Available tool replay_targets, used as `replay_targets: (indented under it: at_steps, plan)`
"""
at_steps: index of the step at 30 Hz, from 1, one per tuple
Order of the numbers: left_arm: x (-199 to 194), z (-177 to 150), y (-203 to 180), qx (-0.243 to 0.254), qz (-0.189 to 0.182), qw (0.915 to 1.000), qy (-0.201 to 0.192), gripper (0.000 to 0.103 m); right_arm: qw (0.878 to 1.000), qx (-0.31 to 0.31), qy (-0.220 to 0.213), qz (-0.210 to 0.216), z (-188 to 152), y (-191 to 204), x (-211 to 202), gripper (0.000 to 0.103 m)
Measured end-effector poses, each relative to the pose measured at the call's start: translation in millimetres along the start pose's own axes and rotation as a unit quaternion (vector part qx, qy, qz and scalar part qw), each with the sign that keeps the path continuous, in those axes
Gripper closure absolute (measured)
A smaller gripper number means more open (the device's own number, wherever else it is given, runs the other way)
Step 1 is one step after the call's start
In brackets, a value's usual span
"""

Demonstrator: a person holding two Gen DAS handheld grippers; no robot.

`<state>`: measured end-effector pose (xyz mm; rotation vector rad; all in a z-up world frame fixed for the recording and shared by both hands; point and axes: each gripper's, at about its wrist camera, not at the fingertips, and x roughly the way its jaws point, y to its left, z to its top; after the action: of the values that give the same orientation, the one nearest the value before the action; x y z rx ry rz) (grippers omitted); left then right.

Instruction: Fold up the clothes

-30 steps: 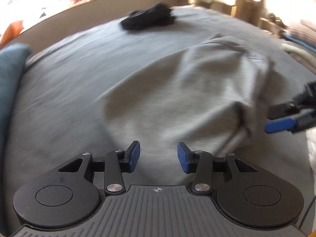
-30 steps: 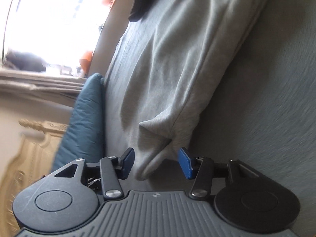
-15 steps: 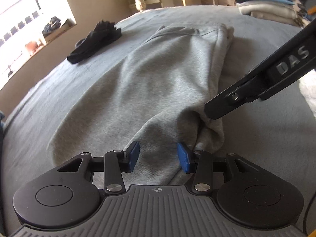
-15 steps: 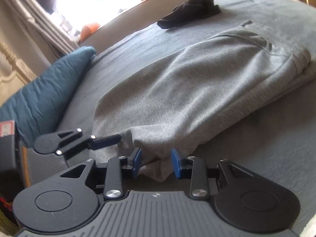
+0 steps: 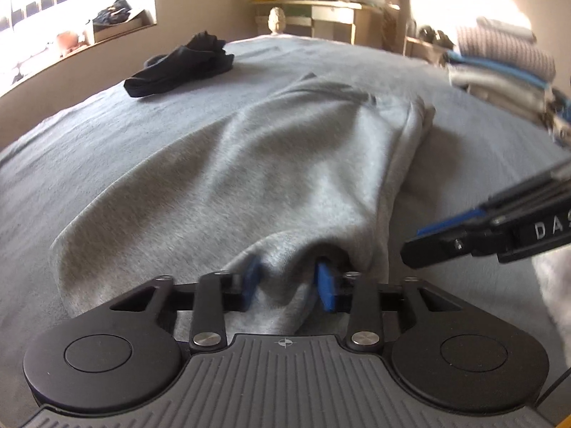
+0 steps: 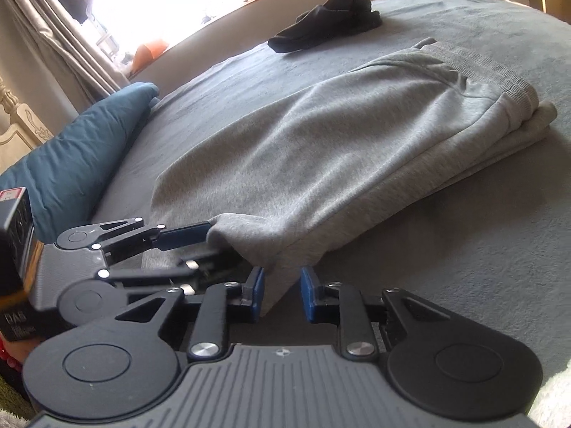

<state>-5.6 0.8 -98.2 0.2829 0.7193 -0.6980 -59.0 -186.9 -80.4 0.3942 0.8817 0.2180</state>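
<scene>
L gripper (image 5: 287, 281) w/ blue pads is pinching a bunched near corner of the grey fleece sweatpants (image 5: 249, 178); R gripper (image 6: 282, 294) is straddling the neighbouring corner, jaws apart, cloth between. Pants are lying on the grey bedspread (image 5: 89, 135), long axis running away from both, toward the black crumpled garment (image 5: 182, 66).

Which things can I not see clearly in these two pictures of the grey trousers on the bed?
- Left wrist view: the grey trousers drape over the left claw, so how firmly it pinches the fabric is unclear.
- Left wrist view: the right claw is cut off by the right edge.
- Left wrist view: the folded stack is blurred.
- Right wrist view: the trouser hem hangs between the pads; contact is unclear.
</scene>
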Motion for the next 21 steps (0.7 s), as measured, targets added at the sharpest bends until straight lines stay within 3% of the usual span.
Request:
replay_targets:
  at_steps: [3, 6, 14, 18, 21]
  plan:
    - [-4, 1, 3, -0.008, 0.002, 0.9998, -0.016, 0.093, 0.999, 0.025, -0.001, 0.021, 1, -9, 3, 0.086]
    - [-10, 1, 1, -0.011, 0.003, 0.9990, -0.044, 0.098, 0.998, 0.053, -0.001, 0.046, 3, -18, 10, 0.095]
    - [-23, 3, 9, -0.044, -0.018, 0.9948, -0.090, 0.101, 0.987, 0.103, -0.013, 0.122, 19, -21, 44, 0.100]
    - [-25, 3, 12, -0.059, -0.034, 0.9931, -0.095, 0.101, 0.967, 0.187, -0.007, 0.170, 15, -32, 82, 0.100]
    - [-24, 2, 14, -0.061, -0.034, 0.9928, -0.097, 0.101, 0.952, 0.240, -0.012, 0.191, 7, -40, 88, 0.099]
